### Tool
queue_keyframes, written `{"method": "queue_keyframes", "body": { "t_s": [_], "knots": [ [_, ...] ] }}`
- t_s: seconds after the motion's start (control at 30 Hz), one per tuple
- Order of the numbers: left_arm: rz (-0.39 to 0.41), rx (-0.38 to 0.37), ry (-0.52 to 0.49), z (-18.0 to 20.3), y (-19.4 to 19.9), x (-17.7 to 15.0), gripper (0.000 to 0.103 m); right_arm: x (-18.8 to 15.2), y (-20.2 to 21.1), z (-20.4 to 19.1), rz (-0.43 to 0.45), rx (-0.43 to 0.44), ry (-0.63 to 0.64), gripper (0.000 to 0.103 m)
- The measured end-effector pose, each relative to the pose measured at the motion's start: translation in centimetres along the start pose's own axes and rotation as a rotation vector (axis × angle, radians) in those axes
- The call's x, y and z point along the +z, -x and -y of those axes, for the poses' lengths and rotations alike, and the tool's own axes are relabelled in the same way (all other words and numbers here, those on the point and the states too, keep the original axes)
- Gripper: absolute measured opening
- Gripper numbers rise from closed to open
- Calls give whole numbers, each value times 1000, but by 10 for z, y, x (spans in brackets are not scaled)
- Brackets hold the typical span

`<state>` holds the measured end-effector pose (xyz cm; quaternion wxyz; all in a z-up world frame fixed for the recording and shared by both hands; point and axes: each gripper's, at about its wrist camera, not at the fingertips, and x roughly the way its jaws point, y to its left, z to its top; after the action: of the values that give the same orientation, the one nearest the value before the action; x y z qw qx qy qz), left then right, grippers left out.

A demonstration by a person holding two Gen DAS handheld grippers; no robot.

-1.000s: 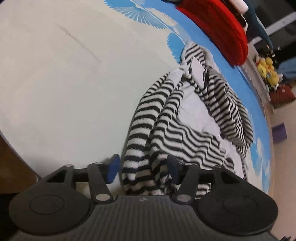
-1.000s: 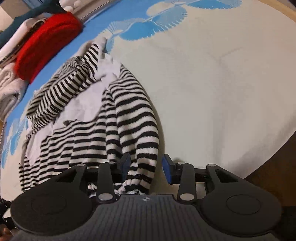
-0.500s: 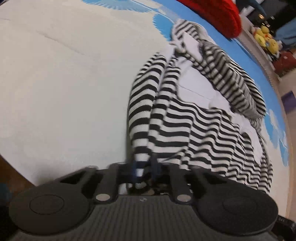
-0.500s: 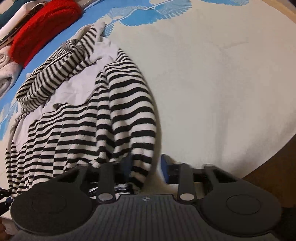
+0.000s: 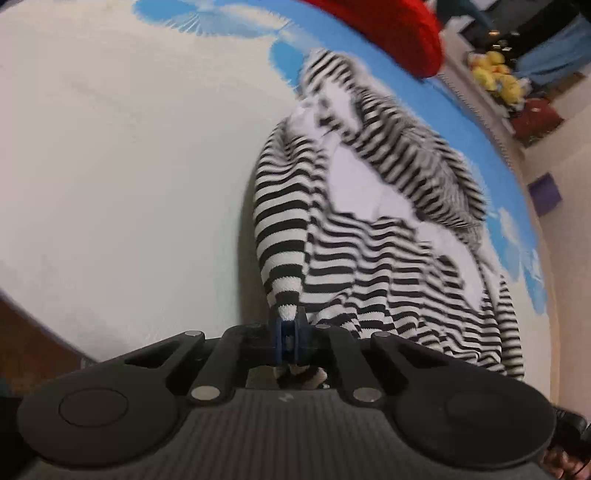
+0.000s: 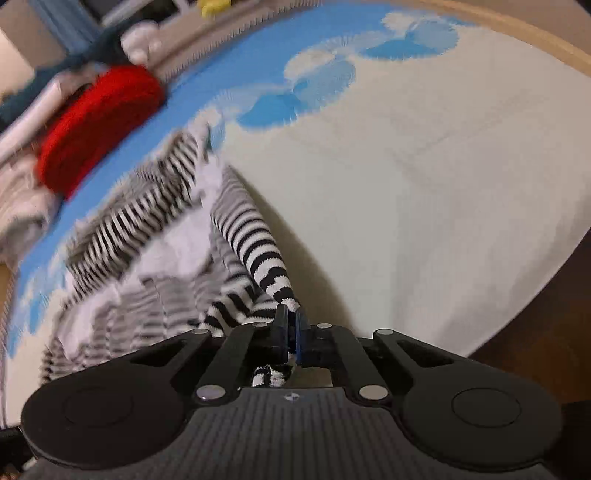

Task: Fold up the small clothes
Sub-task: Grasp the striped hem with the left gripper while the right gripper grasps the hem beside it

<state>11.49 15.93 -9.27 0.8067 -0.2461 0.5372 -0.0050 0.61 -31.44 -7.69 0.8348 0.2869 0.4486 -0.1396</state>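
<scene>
Now both the left gripper (image 5: 289,338) and right gripper (image 6: 291,334), earlier spread, are pinching the striped sweater (image 5: 369,236), its cuffs lifting.

A broad surface covered with a cream cloth printed with blue fan-shaped motifs and a solid blue band (image 5: 122,155) (image 6: 424,192) carries everything; it may be a bed or a padded table, the views do not settle which. A crumpled black-and-white striped knit garment with plain white panels (image 5: 369,236) (image 6: 159,258) lies on it, spreading from the cream area onto the blue band. Beyond it, at the far edge, rests a thick red knitted bundle (image 5: 399,33) (image 6: 99,125).
</scene>
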Motion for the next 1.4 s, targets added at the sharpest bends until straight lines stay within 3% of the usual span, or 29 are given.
{"method": "queue_keyframes", "body": {
  "t_s": [0.1, 0.2, 0.23, 0.3, 0.4, 0.7, 0.9, 1.13, 1.4],
  "knots": [
    [-41, 10, 66, -7, -10, 1, 15, -2, -23, 3, -91, -21, -13, 6],
    [-44, 20, 59, -5, -15, 1, 29, 0, -31, 0, -96, -47, -17, 10],
    [-45, 26, 55, -3, -17, -1, 34, -1, -34, -3, -96, -51, -17, 15],
    [-53, 30, 68, -7, -20, -3, 39, -2, -39, -5, -100, -62, -18, 24],
    [-64, 40, 87, -11, -23, -5, 44, -4, -44, -5, -115, -86, 2, 25],
    [-45, 58, 21, -1, -25, -8, 42, -7, -49, -11, -123, -107, 43, 25],
    [-42, 46, -18, 5, -27, -8, 20, -7, -48, -11, -121, -107, 54, 25],
    [-44, 49, -19, 6, -27, -8, 20, -7, -48, -12, -118, -104, 65, 24],
    [-40, 57, -39, 8, -27, -9, 19, -8, -47, -16, -114, -95, 94, 12]
  ]
}}
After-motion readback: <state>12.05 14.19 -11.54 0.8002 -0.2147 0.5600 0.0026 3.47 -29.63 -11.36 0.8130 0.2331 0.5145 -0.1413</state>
